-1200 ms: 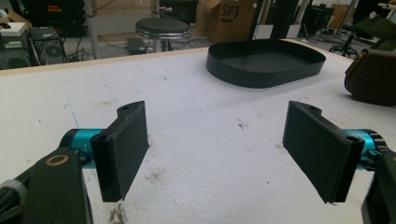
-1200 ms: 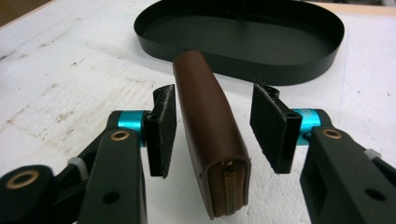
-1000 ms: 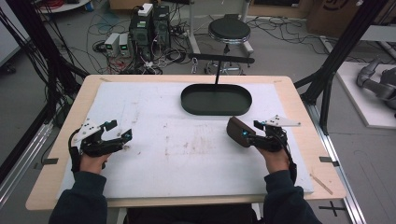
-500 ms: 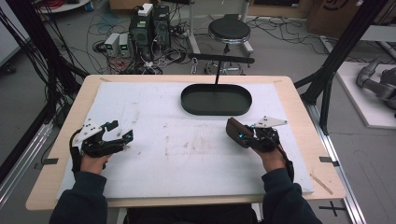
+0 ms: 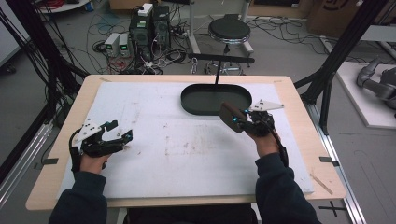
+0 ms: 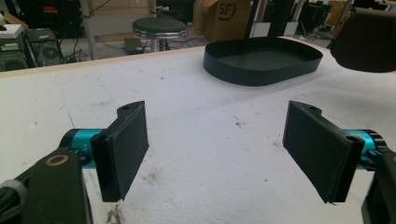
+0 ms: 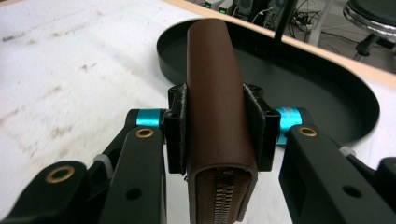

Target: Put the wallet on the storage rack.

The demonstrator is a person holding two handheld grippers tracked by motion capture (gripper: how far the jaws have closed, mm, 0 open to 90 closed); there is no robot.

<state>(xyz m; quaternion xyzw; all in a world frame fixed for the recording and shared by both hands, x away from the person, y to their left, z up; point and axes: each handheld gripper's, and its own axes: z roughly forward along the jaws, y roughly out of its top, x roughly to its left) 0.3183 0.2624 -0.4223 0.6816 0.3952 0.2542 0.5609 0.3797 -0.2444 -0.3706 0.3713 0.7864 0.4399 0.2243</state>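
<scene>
A brown zippered wallet (image 7: 217, 98) sits clamped between the fingers (image 7: 176, 128) of the right gripper (image 5: 241, 119), its far end reaching past the fingertips toward the black oval tray (image 5: 191, 103) on the table (image 5: 187, 154). The left gripper (image 5: 122, 136) hovers apart, fingers (image 6: 123, 149) spread wide and empty.

High view: overhead, facing forward and down onto white-covered wooden worktop (image 5: 154, 116). Gripper views: low, close along jaws. Shared across all three: black oval metal tray (image 5: 189, 101) (image 6: 261, 70) (image 7: 322, 93).
</scene>
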